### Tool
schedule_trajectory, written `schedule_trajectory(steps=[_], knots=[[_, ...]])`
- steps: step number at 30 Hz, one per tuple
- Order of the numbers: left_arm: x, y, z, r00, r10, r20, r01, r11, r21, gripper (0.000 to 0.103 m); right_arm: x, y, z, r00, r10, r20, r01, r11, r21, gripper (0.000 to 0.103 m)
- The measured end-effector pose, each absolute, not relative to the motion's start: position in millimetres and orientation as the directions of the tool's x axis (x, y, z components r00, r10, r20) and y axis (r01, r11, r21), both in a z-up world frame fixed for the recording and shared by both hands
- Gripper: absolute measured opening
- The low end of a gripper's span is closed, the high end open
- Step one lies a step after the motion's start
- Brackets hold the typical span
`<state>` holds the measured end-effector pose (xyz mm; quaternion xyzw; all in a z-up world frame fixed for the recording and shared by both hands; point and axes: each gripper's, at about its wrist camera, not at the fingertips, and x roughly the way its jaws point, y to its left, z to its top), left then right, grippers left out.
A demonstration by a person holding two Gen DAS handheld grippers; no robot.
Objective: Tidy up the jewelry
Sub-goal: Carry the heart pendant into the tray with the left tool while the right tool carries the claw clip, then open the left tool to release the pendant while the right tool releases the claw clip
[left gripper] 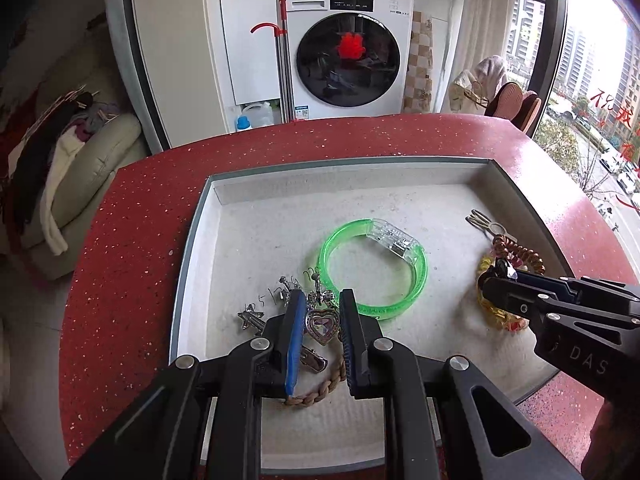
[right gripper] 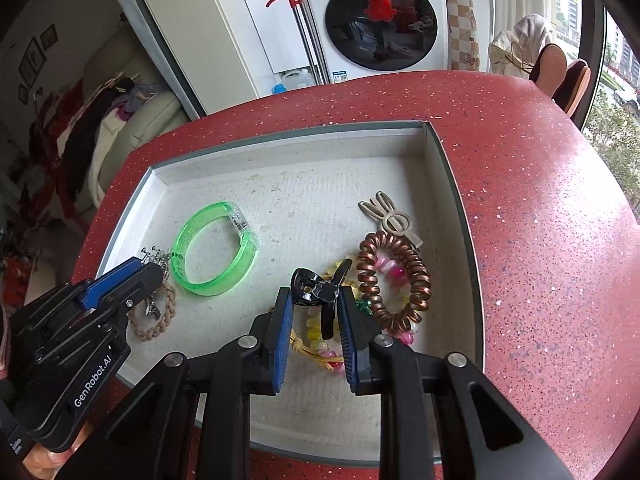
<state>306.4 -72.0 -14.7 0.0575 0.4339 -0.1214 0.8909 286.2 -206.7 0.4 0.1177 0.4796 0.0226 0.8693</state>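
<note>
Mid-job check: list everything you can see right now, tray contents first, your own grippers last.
tray: one, pale, on red table
bangle: one, green, tray left-centre
heart pendant: one, silver, between left fingers
star clip: one, silver, left of pendant
braided bracelet: one, tan, under left gripper
black clip: one, between right fingers
coil hair tie: one, copper, tray right
bead bracelets: yellow, pink, under coil
bunny clip: one, beige, behind coil
washing machine: one, white, background
left gripper: shut on pendant
right gripper: shut on clip

A red speckled surface (right gripper: 520, 208) carries one thing directly: a shallow white tray (right gripper: 452, 184) with grey edges. The tray's near edge overhangs the surface's rim.
</note>
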Motion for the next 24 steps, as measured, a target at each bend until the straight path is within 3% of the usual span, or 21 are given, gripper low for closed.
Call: schedule_trajectory(steps=[12, 21, 24], knots=[[307.4, -79.3, -29.7, 0.582, -0.128, -0.803, 0.282, 0.958, 0.051, 0.036, 280.5, -187.6, 1.2, 0.552, 0.087, -0.829, 0.028, 0.992, 0.123, 0.024], [306.3, -77.4, -27.9, 0.581, -0.140, -0.802, 0.273, 0.961, 0.030, 0.037, 278.8, -189.0, 0.4, 0.549, 0.087, -0.831, 0.039, 0.991, 0.130, 0.025], [305.1, -75.4, -26.4, 0.588, -0.144, -0.796, 0.268, 0.963, 0.024, 0.037, 278.4, -194.0, 1.1, 0.547, 0.121, -0.828, 0.040, 0.985, 0.170, 0.033]])
